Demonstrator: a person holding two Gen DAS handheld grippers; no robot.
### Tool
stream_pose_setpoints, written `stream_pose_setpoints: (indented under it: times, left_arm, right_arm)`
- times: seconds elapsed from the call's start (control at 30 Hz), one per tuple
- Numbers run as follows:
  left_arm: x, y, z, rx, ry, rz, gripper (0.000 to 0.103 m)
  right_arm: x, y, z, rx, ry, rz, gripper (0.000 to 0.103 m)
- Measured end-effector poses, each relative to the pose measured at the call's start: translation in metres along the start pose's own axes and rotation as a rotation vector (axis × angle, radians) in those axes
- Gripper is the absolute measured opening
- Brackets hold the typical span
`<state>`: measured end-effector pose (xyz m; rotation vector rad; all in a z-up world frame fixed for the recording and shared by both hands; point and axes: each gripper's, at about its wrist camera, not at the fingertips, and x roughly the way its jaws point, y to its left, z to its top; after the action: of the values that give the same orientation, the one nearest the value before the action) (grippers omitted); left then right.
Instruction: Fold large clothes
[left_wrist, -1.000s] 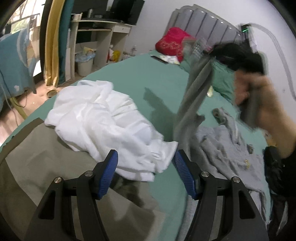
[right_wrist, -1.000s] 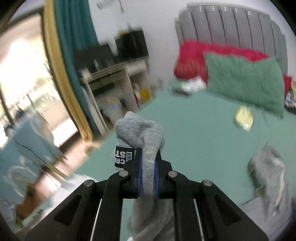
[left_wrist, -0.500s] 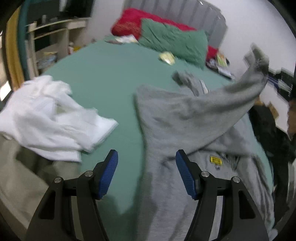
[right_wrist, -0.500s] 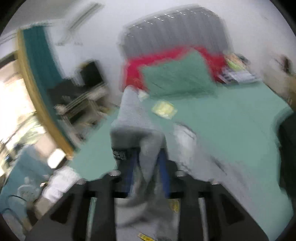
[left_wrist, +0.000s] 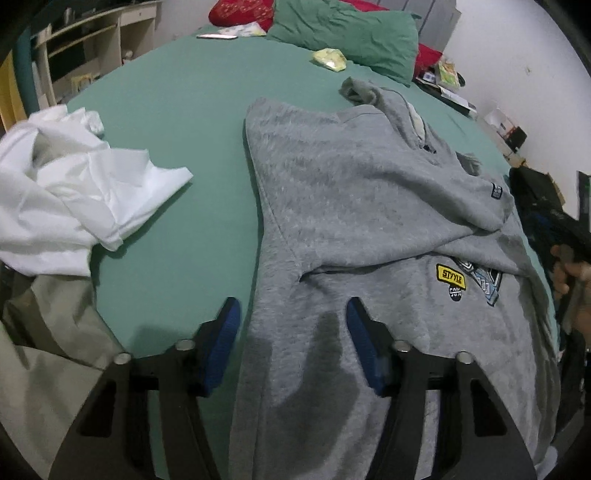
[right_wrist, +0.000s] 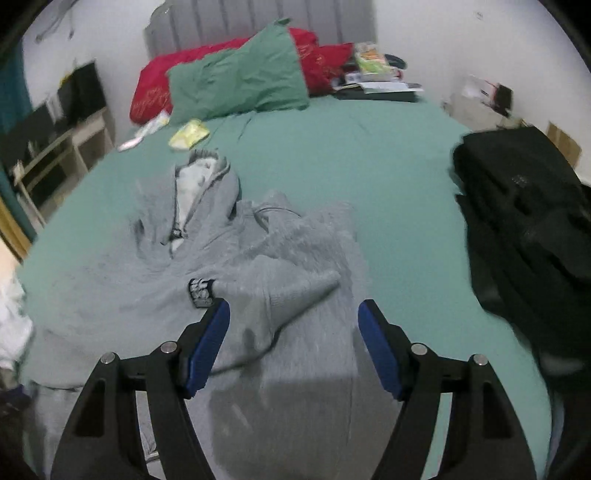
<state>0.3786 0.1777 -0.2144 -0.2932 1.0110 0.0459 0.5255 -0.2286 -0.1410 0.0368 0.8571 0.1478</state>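
Since a second ago the grey fleece hoodie (left_wrist: 362, 206) is no longer dangling from the right gripper (right_wrist: 293, 341); it is now lying spread on the green bed sheet (left_wrist: 177, 122), one sleeve folded across its chest, cuff at centre right of the left wrist view. Right gripper jaws are opening, blue pads apart, hovering over the sleeve cuff at lower centre of its frame, nothing pinched. Left gripper (left_wrist: 291, 345) jaws are closing, pads still apart, straddling the hoodie's lower left edge at bottom centre, not pressing it. Crumpled white cloth (left_wrist: 66, 192) is sitting at left of the frame, khaki fabric (left_wrist: 44, 354) at lower left, green pillow (left_wrist: 347, 33) at top, black bag (right_wrist: 524, 221) at right of the right wrist view.
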Motion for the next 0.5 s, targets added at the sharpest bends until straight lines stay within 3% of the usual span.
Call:
stream_pose_setpoints:
  times: [0.07, 0.1, 0.13, 0.2, 0.3, 0.5]
  left_arm:
    - [0.006, -0.001, 0.000, 0.012, 0.007, 0.017, 0.044]
    - [0.010, 0.000, 0.001, 0.023, 0.011, 0.027, 0.031]
    - [0.012, 0.000, 0.000, 0.027, 0.014, 0.036, 0.018]
    - [0.018, 0.000, 0.000, 0.038, 0.019, 0.050, 0.009]
    - [0.017, 0.003, -0.003, 0.039, 0.000, 0.060, 0.007]
    - [-0.002, 0.014, -0.003, 0.005, -0.059, 0.052, 0.006]
  right_arm:
    - [0.026, -0.007, -0.008, -0.023, 0.046, -0.039, 0.072]
    - [0.033, -0.015, -0.017, -0.021, 0.056, -0.034, 0.071]
    - [0.040, -0.016, -0.017, -0.010, 0.056, -0.014, 0.053]
    - [0.044, -0.012, -0.018, -0.003, 0.075, 0.028, 0.028]
    - [0.023, 0.001, -0.017, -0.046, 0.019, 0.018, 0.022]
    - [-0.057, -0.004, -0.016, 0.022, -0.036, 0.043, 0.021]
